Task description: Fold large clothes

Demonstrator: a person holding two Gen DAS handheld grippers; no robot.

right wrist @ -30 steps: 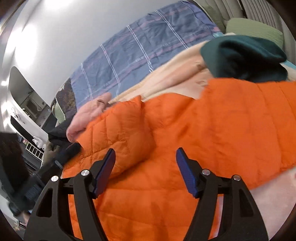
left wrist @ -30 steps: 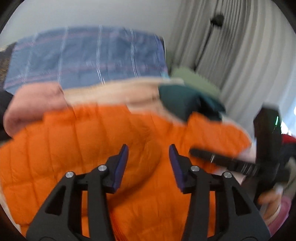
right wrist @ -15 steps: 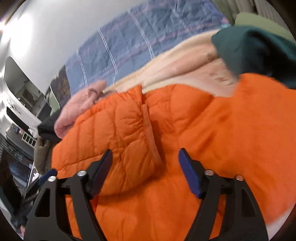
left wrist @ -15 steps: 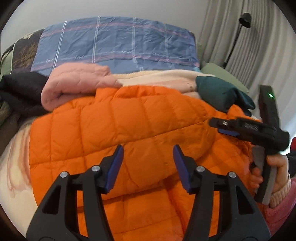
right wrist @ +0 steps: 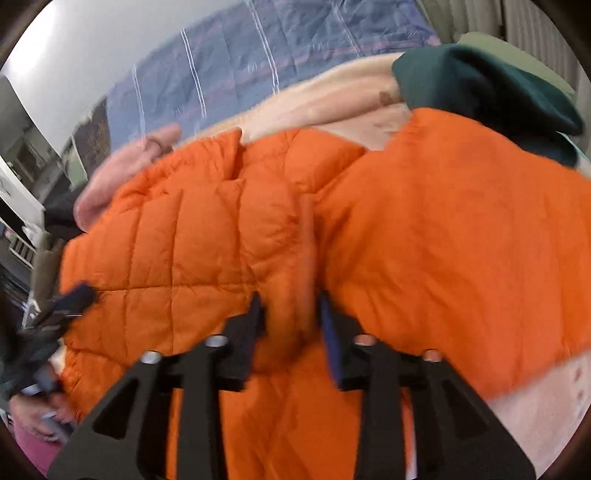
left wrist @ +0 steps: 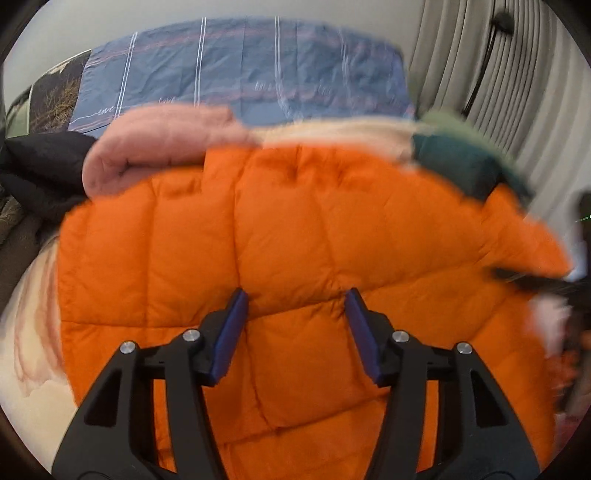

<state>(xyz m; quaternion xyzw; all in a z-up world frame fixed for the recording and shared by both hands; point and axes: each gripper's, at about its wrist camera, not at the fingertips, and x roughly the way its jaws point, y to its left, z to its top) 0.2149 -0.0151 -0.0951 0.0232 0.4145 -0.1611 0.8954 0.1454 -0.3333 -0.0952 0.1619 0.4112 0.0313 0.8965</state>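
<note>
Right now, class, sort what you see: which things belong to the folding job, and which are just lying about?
In the job:
orange puffer jacket
left gripper, open above it
right gripper, closing on a jacket fold

Lying about:
pink garment
dark green garment
cream blanket
blue plaid bedding

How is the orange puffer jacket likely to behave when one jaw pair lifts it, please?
The orange jacket will probably droop, since it lies soft and bunched. Its puffy quilting suggests it is light for its bulk. The smooth shell may slip from the right gripper, which pinches only a ridge.

White wall; pleated curtains
</note>
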